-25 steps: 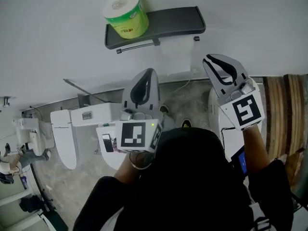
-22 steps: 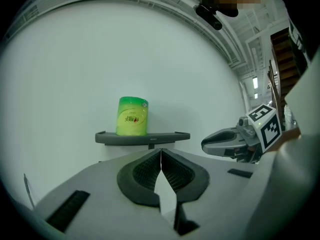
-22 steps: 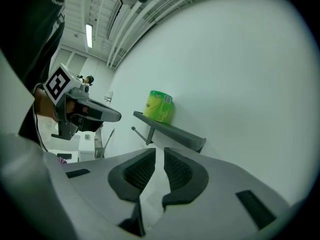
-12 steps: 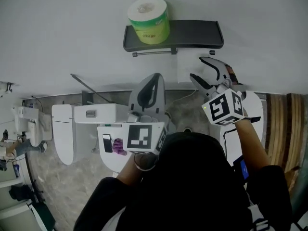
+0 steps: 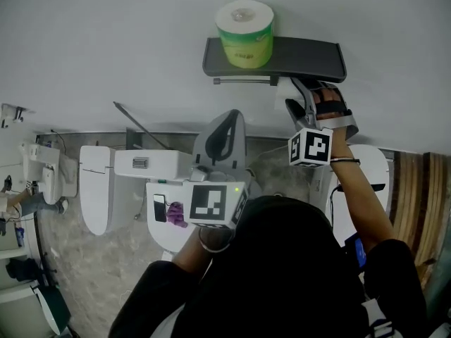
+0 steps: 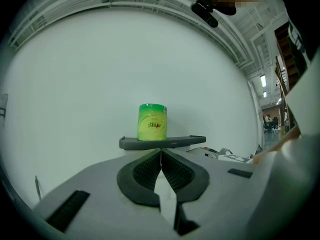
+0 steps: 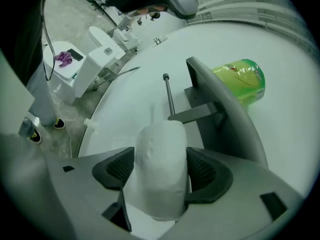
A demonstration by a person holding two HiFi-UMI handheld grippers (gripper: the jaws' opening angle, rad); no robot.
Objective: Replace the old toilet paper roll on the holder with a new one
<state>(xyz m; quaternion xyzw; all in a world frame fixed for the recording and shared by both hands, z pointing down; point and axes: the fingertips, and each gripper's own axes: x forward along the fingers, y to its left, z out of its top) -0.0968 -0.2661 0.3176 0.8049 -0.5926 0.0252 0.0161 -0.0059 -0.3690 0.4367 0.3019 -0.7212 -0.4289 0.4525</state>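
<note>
A plain white wall (image 5: 106, 48) fills the upper half of the head view, and a grey mottled floor (image 5: 91, 273) runs along the lower left. A white toilet (image 5: 95, 189) stands at the left of that frame, near the wall.

At the upper middle of the head view a dark toilet paper holder (image 5: 310, 55) is fixed to the wall, with a flat shelf on top and a thin metal bar (image 5: 243, 81) below it. The holder also shows at the centre of the left gripper view (image 6: 175, 142) and crosses the right gripper view (image 7: 225, 114), where the bar (image 7: 169, 94) points toward the upper middle.

The left gripper (image 5: 229, 118) sits at the centre of the head view, below the holder and apart from it. Its jaws are pressed together with nothing between them (image 6: 160, 156).

The right gripper (image 5: 292, 94) reaches up under the right part of the shelf. Its jaws have just been opening and now stand wide apart (image 7: 161, 151).

The new toilet paper roll (image 5: 244, 34), in a green wrapper, stands upright on the left end of the shelf, untouched by either gripper (image 6: 152, 122) (image 7: 240, 81).

The old toilet paper roll (image 7: 160, 184), white and slim, hangs under the shelf and sits between the right gripper's pads, which flank its sides closely without clearly squeezing it.
</note>
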